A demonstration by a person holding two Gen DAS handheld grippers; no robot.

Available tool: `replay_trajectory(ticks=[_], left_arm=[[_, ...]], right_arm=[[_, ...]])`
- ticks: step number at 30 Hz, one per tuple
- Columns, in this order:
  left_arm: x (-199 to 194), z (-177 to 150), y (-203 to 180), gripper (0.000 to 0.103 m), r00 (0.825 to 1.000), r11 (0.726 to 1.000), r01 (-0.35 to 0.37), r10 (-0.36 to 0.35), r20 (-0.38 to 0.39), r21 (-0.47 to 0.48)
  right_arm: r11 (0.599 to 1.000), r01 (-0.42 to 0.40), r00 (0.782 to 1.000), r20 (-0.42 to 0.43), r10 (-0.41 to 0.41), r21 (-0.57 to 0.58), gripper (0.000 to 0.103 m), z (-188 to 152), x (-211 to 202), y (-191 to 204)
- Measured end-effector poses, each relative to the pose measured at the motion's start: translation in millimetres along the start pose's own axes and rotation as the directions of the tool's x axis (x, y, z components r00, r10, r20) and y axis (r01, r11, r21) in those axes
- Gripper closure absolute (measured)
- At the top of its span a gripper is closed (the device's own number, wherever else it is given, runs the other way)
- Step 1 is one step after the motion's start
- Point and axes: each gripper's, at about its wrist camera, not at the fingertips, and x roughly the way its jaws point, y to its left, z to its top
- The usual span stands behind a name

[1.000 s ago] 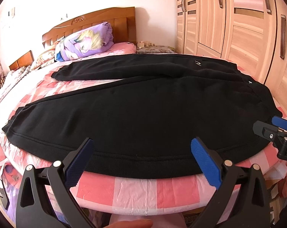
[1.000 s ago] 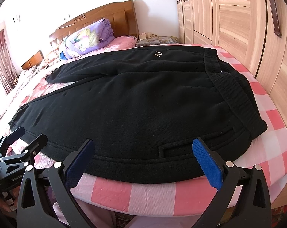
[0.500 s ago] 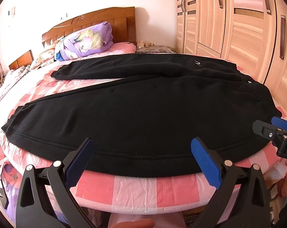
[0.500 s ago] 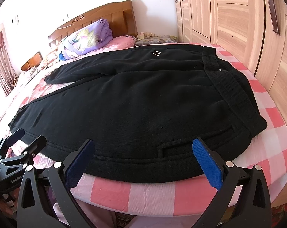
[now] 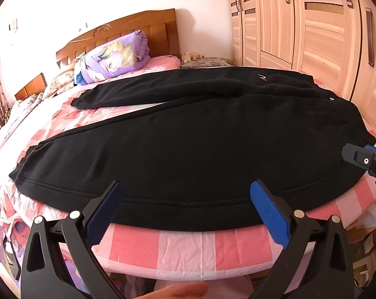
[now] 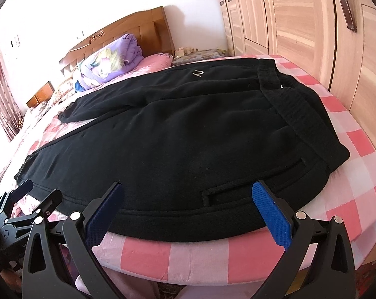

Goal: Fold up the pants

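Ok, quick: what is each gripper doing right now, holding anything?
Left gripper: open, empty, at the black fleece pants' near edge.
Right gripper: open, empty.

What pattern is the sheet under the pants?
Pink and white checks on the sheet, clearest in the right wrist view.

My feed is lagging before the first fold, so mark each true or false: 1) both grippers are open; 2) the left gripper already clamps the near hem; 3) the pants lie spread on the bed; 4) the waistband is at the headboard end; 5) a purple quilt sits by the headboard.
1) True: the left gripper and the right gripper both stand wide open.
2) False: it holds nothing; the near edge of the pants lies between its open fingers, ungripped.
3) True: they lie spread on the pink checked bed, legs apart.
4) False: the waistband lies on the right, towards the wardrobe.
5) True: the purple quilt rests against the headboard.
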Motion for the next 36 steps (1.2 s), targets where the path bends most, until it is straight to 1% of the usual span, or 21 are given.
replay_trajectory(ticks=[2,4,9,12,15,17,19,21,22,23,24,25,26,27,28,30,31,33,34,35,36], left_arm=[[3.6,0.6,2.1,0.001,1.0,1.0,0.004,-0.004,-0.026,0.004],[5.3,1.6,4.2,0.001,0.999,1.0,0.014,-0.014,-0.029,0.007],[5.2,10.0,15.6,0.001,0.999,0.999,0.038,-0.038,0.005,-0.037],[7.7,23.0,15.7,0.001,0.999,0.999,0.035,-0.035,0.024,-0.021],[13.4,46.3,13.2,0.001,0.998,1.0,0.029,-0.03,0.061,0.012],[18.1,62.0,12.1,0.001,0.995,0.999,0.037,-0.038,0.09,0.008],[25.6,82.1,11.1,0.001,0.991,0.999,0.042,-0.042,0.123,0.004],[36.6,103.0,8.3,0.001,0.99,0.998,0.057,-0.06,0.129,0.029],[41.3,111.0,6.3,0.001,0.99,0.997,0.064,-0.069,0.126,0.04],[48.1,120.6,5.4,0.001,0.989,0.996,0.076,-0.081,0.12,0.048],[55.0,129.3,4.9,0.001,0.99,0.995,0.088,-0.092,0.111,0.044],[67.0,140.7,5.0,0.001,0.99,0.993,0.114,-0.116,0.078,0.035],[76.5,148.6,4.9,0.001,0.988,0.989,0.145,-0.146,0.044,0.038],[86.4,157.6,4.9,0.001,0.984,0.983,0.178,-0.179,0.015,0.042],[98.2,169.8,6.6,0.001,0.98,0.98,0.197,-0.197,0.005,0.026],[114.6,184.4,10.4,0.001,0.978,0.978,0.207,-0.207,-0.009,0.006],[126.7,196.3,9.4,0.001,0.978,0.978,0.208,-0.208,-0.024,0.011],[149.0,215.5,7.3,0.001,0.985,0.985,0.168,-0.167,-0.041,0.03],[165.0,227.4,5.4,0.001,0.989,0.99,0.137,-0.134,-0.058,0.042],[179.6,237.2,4.2,0.001,0.99,0.991,0.124,-0.121,-0.077,0.047],[197.8,248.2,4.6,0.001,0.987,0.99,0.133,-0.128,-0.099,0.043]], right_arm=[[1.0,0.001,1.0,0.01,-0.001,-0.012,0.004,0.3,-1.1,1.3],[1.0,-0.005,1.0,0.017,0.006,-0.019,0.004,1.5,-1.5,2.5],[0.999,-0.018,0.999,0.03,0.019,-0.047,0.004,11.4,0.3,5.8],[0.998,-0.036,0.998,0.043,0.038,-0.056,0.004,25.8,2.3,8.1],[0.995,-0.041,0.997,0.066,0.046,-0.088,0.004,51.3,5.3,10.0],[0.993,-0.043,0.995,0.08,0.052,-0.108,0.004,71.6,10.1,9.4],[0.99,-0.078,0.991,0.098,0.09,-0.116,0.004,95.2,17.7,6.8],[0.982,-0.135,0.984,0.098,0.148,-0.129,0.004,115.1,25.9,4.0],[0.973,-0.177,0.977,0.091,0.192,-0.147,0.004,128.0,34.5,2.7],[0.966,-0.203,0.973,0.079,0.218,-0.16,0.004,135.4,41.4,3.1],[0.96,-0.216,0.973,0.046,0.228,-0.179,0.004,145.9,52.6,3.6],[0.961,-0.198,0.979,0.007,0.203,-0.194,0.004,155.3,64.5,2.5],[0.966,-0.153,0.988,-0.006,0.155,-0.21,0.004,170.1,78.1,0.0],[0.965,-0.138,0.99,0.006,0.143,-0.221,0.004,182.3,85.3,-2.6],[0.964,-0.129,0.99,0.024,0.138,-0.233,0.004,201.0,96.4,-7.3],[0.97,-0.091,0.995,0.021,0.098,-0.226,0.004,227.5,117.5,-14.2],[0.971,-0.075,0.997,-0.008,0.075,-0.226,0.004,246.4,137.5,-17.4],[0.96,-0.086,0.996,-0.046,0.076,-0.266,0.004,266.3,169.1,-18.1],[0.948,-0.095,0.994,-0.08,0.074,-0.305,0.004,278.7,193.1,-16.6],[0.938,-0.114,0.99,-0.112,0.082,-0.327,0.004,284.0,207.9,-15.8],[0.926,-0.14,0.984,-0.149,0.092,-0.352,0.004,292.0,226.4,-14.9]])
